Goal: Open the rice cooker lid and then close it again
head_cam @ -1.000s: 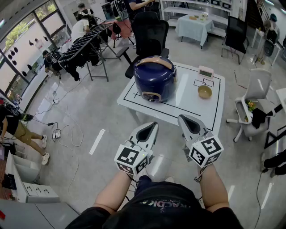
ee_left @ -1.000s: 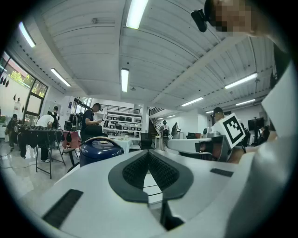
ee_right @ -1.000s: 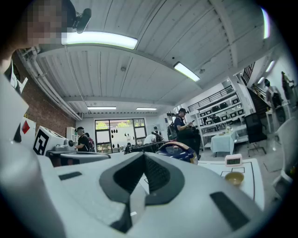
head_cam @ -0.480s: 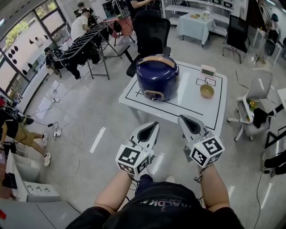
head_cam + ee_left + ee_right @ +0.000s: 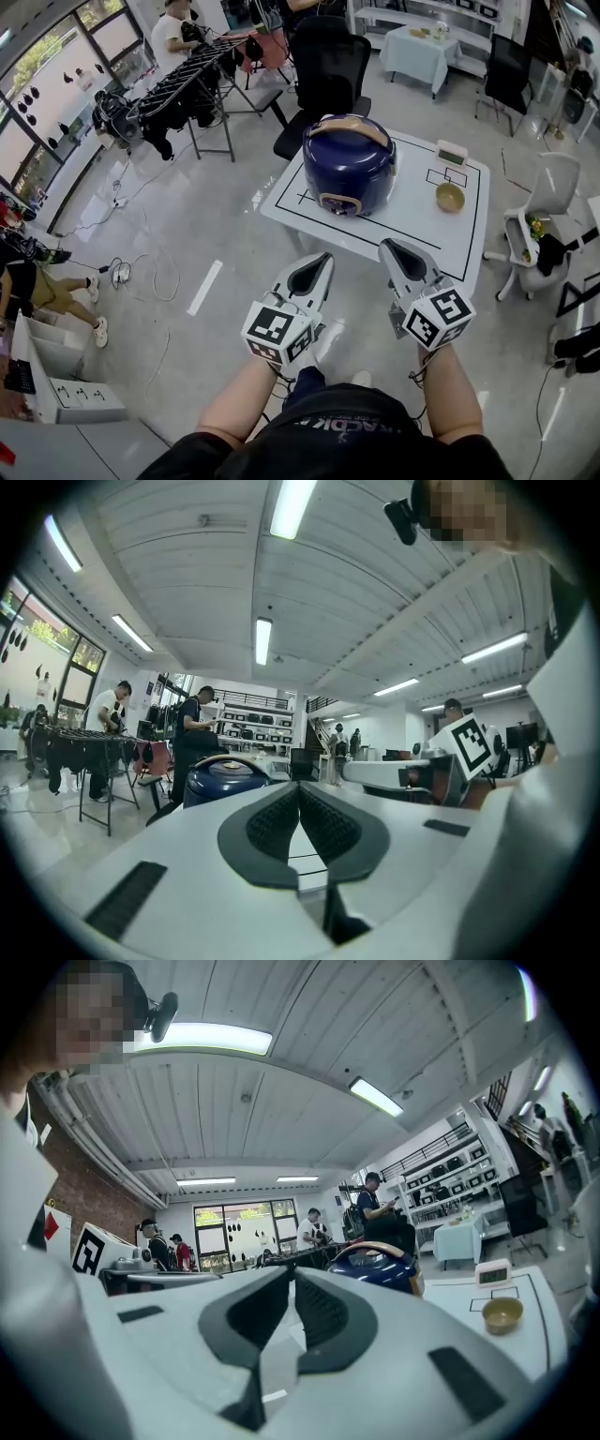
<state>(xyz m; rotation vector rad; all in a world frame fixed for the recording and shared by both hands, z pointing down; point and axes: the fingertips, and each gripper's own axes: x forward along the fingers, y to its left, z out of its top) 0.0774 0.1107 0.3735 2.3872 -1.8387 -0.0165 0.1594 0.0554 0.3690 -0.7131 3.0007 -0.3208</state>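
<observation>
The dark blue rice cooker (image 5: 349, 167) stands on the left part of the white tabletop (image 5: 412, 230), inside black marked lines, with its lid (image 5: 347, 139) down. A small bowl (image 5: 450, 197) and a little digital timer (image 5: 452, 153) sit to its right. The left gripper (image 5: 322, 263) and the right gripper (image 5: 387, 247) are held level, side by side near the tabletop's front edge, pointing toward the rice cooker but well apart from it. Each gripper's jaws are closed together with nothing between them.

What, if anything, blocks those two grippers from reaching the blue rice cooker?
Nothing visible does. The left gripper and right gripper, both shut and empty, face the rice cooker across open floor and the table's near edge; the bowl sits off to its right.
</observation>
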